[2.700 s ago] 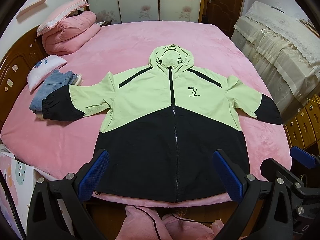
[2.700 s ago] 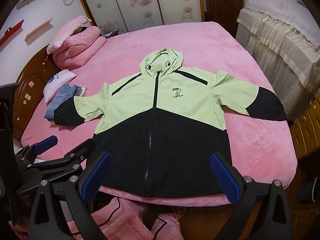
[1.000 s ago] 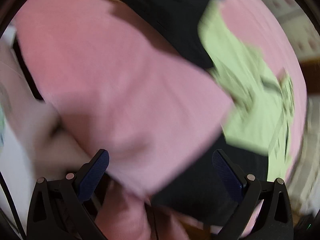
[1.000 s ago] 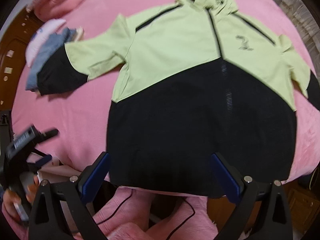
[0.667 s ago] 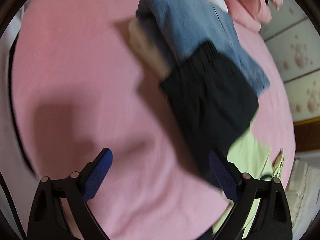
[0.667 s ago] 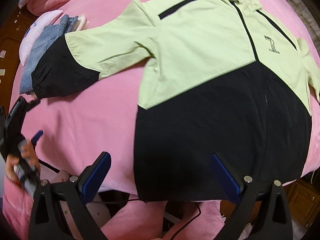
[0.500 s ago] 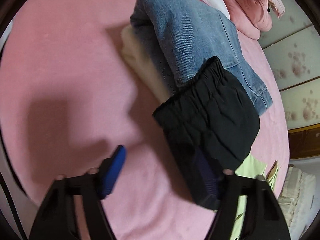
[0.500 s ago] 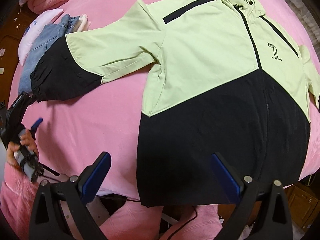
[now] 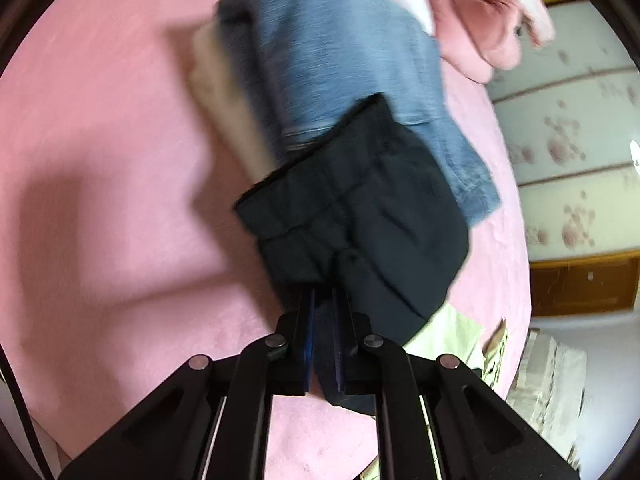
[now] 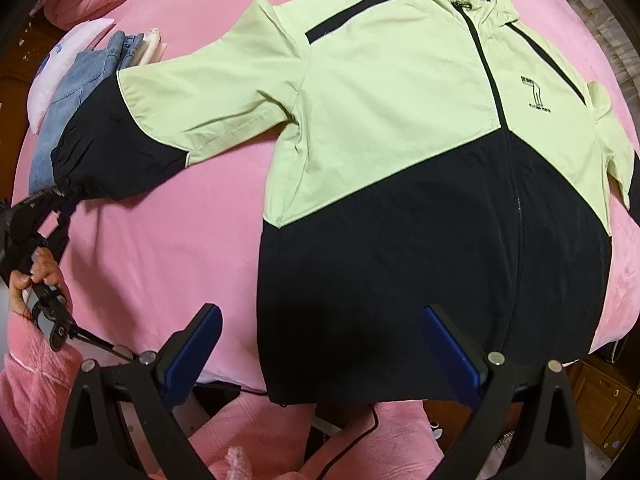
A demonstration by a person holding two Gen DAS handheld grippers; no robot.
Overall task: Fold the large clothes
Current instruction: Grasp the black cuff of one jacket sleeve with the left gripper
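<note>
While left tongs (image 9: 323, 300) close, pinching crinkled black cuff (image 9: 320, 216), right tongs (image 10: 320, 344) gape.

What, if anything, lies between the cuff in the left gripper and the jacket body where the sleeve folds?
Nothing visible: between the cuff pinched in the closing left gripper and the jacket body lie only the sleeve and bare blanket.

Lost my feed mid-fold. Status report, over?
Left gripper jaws closing on black sleeve cuff. Right gripper open above jacket hem, holding nothing. Cuff overlaps folded jeans.
</note>
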